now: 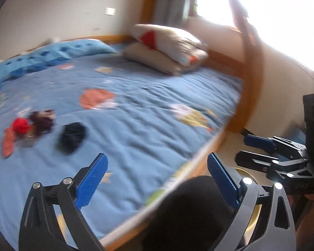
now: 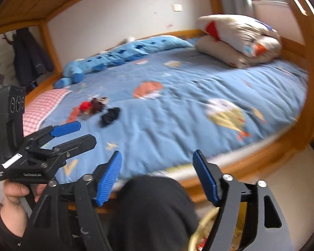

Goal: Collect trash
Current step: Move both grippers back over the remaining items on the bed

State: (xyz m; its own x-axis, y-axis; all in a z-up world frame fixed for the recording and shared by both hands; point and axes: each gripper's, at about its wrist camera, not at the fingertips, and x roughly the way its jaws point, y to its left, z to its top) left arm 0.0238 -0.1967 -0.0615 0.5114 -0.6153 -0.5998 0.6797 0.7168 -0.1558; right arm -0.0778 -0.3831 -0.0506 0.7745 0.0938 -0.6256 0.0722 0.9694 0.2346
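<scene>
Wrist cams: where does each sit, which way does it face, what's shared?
Left wrist: on the left gripper, facing down across the bed toward the pillows; own open jaws, right gripper at right.
Right wrist: on the right gripper, same facing; own open jaws, left gripper and hand at left.
Shared: bed, pillows, red scrap, black scrap.

We note two black grippers: left gripper (image 1: pixel 157 177), right gripper (image 2: pixel 157 177). Ribbed blue pads (image 2: pixel 108 179), silver screws (image 1: pixel 247 181), white lettering on the housing; dark sleeve (image 2: pixel 2 228).
</scene>
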